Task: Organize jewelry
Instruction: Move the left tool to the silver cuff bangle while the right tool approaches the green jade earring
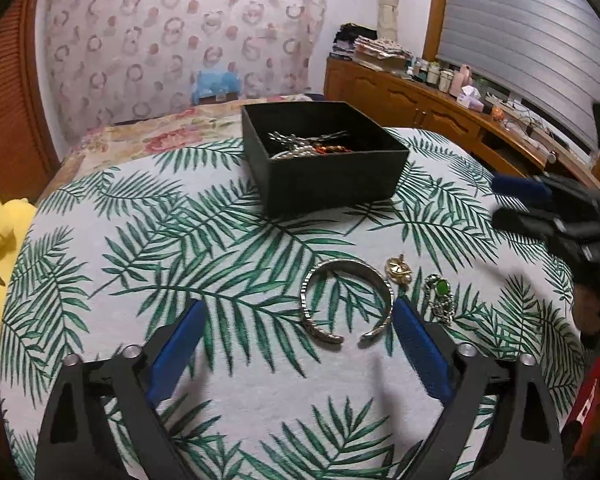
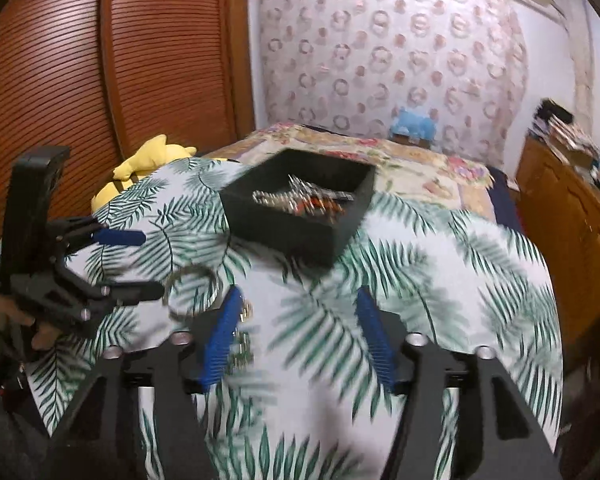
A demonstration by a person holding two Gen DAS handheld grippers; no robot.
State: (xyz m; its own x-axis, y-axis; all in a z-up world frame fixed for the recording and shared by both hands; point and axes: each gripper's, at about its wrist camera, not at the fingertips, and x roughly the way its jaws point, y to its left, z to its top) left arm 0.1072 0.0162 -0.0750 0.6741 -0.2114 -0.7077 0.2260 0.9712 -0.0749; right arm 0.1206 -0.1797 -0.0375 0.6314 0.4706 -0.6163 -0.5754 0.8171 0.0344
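A silver cuff bracelet (image 1: 348, 266) lies on the palm-leaf tablecloth (image 1: 140, 240), between the fingers of my left gripper (image 1: 299, 303) and close to the right finger; the jaws stand wide and do not touch it. Beside the cuff lie a gold brooch (image 1: 399, 270) and a green-stone piece (image 1: 440, 296). Further back, a black box (image 1: 332, 180) holds several jewellery pieces (image 1: 308, 146). My right gripper (image 2: 299, 294) hovers open over bare cloth with nothing between its fingers. Its blurred view shows the box (image 2: 284, 236), the cuff (image 2: 192, 268) and the left gripper (image 2: 148, 263).
A yellow plush toy (image 1: 0, 240) sits off the table's left edge. A bed with a floral cover (image 2: 420, 168) lies behind the table. A wooden dresser (image 1: 420, 104) crowded with small items runs along the right. Slatted wardrobe doors (image 2: 80, 80) stand at the left.
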